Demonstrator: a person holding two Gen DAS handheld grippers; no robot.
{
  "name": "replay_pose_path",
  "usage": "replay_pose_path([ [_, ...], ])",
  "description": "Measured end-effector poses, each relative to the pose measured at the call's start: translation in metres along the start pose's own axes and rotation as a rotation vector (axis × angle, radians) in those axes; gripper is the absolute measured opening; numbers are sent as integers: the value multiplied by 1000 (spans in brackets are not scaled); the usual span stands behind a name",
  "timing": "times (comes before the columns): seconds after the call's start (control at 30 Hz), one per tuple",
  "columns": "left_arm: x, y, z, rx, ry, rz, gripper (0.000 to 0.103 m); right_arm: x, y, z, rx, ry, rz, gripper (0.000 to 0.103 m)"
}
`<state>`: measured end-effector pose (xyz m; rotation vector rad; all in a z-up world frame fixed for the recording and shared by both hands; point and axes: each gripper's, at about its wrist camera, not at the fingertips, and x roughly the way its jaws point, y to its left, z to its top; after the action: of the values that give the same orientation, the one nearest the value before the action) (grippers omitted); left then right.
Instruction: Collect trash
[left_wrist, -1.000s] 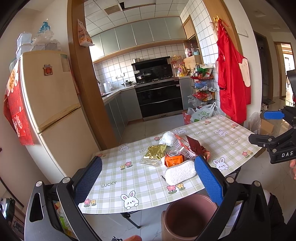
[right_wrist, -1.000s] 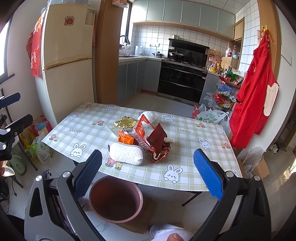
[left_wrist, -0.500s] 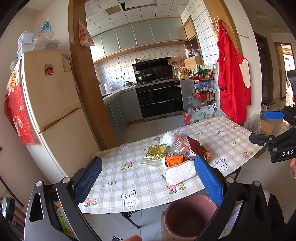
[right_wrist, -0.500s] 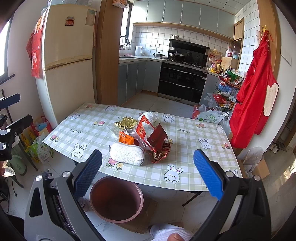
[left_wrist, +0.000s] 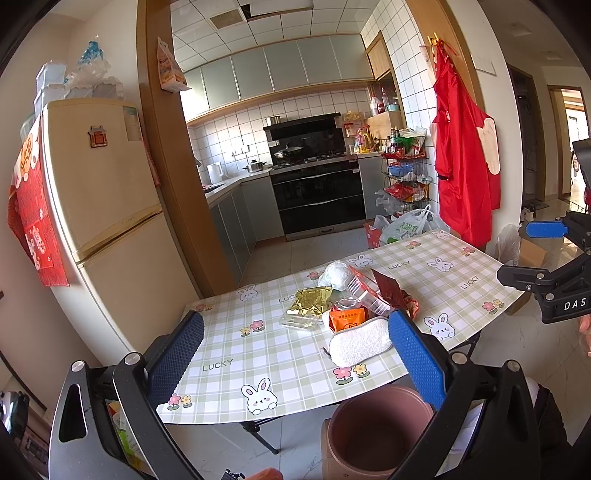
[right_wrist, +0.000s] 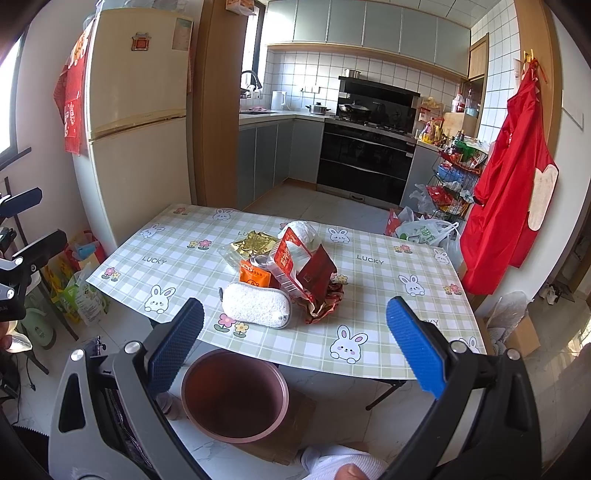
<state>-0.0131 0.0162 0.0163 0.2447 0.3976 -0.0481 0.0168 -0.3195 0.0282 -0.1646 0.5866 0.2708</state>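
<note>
Both tools are held back from the table (right_wrist: 373, 306) with nothing in them: the left gripper (left_wrist: 295, 363) has its blue pads spread wide, and the right gripper (right_wrist: 295, 345) is just as wide. The trash sits in one heap near the middle of the checked tablecloth: a white fluffy pouch (right_wrist: 256, 304) nearest the front edge, an orange packet (right_wrist: 254, 277) touching it behind, a can (right_wrist: 263, 260) wedged beside the packet, a red wrapper (right_wrist: 310, 271) leaning tilted over crumpled foil, a gold wrapper (right_wrist: 255, 242) on a clear tray, and a white wad of plastic (right_wrist: 301, 230) at the back. On the floor just below the table's near edge stands a pink bin (right_wrist: 234, 395), open at the top, between the person and the heap. Farther off are a cream fridge (right_wrist: 138, 110) to the left, a black oven (right_wrist: 365, 162) at the back, a wire rack (right_wrist: 452, 177) of groceries with plastic bags (right_wrist: 428, 230) at its foot, and a red apron (right_wrist: 511, 184) hanging on the right wall.
</note>
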Motion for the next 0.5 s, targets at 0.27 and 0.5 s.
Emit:
replay_pose_path([
  [0.27, -1, 1, -1, -2, 3, 0, 98, 0, 0, -1, 0, 4, 2, 98],
  [0.5, -1, 2, -2, -2, 4, 1, 98, 1, -1, -2, 3, 6, 5, 98],
])
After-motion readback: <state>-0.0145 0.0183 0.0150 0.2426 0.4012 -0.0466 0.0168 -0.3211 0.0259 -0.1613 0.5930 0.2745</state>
